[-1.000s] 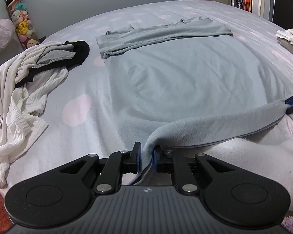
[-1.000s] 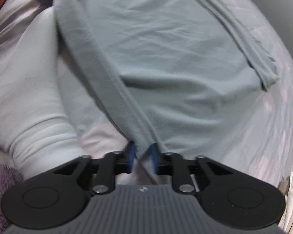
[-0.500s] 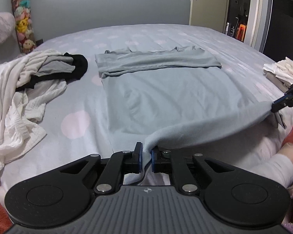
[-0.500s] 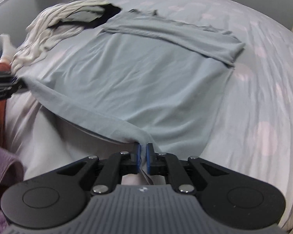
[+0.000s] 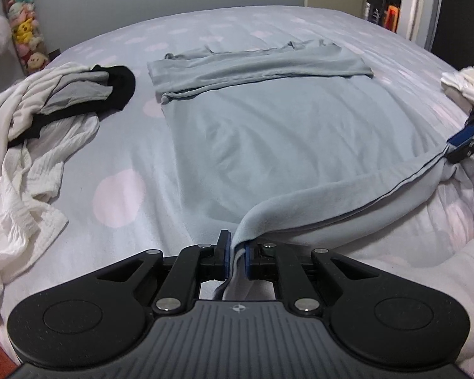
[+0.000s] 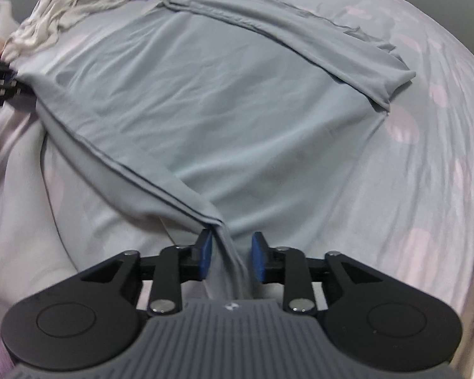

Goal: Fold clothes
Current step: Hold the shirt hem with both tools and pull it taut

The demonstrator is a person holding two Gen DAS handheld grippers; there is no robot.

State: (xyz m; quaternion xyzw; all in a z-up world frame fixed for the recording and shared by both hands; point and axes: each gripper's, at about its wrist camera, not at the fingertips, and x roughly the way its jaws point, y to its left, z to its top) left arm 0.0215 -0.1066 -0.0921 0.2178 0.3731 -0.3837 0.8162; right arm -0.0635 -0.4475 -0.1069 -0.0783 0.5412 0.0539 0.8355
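Step in hand: the near hem of the grey-blue garment is being lifted off the bed at its two corners, seemingly to carry it over toward the far end for a crosswise fold.
Left gripper: its jaws are clamping together on the hem's left corner, the cloth pinched flat between the blue pads.
Right gripper: its jaws have just been opening and are standing apart; the right corner is hanging loose between the pads, touching neither firmly as far as the right wrist view shows.
Garment's place: it is lying spread across the middle of the bed, the far end already doubled into a band, the near hem raised in a sagging line between the two grippers.
Long axis: it is running from the person away toward the wall, with the folded band at the far end and the hem pointing back at the person.
Nearby: a heap of white and black clothes is lying to the left, just beside the garment.
Next move: the right corner probably needs pinching again, or laying down evenly, before the left side travels on; otherwise the fold may be landing skewed.
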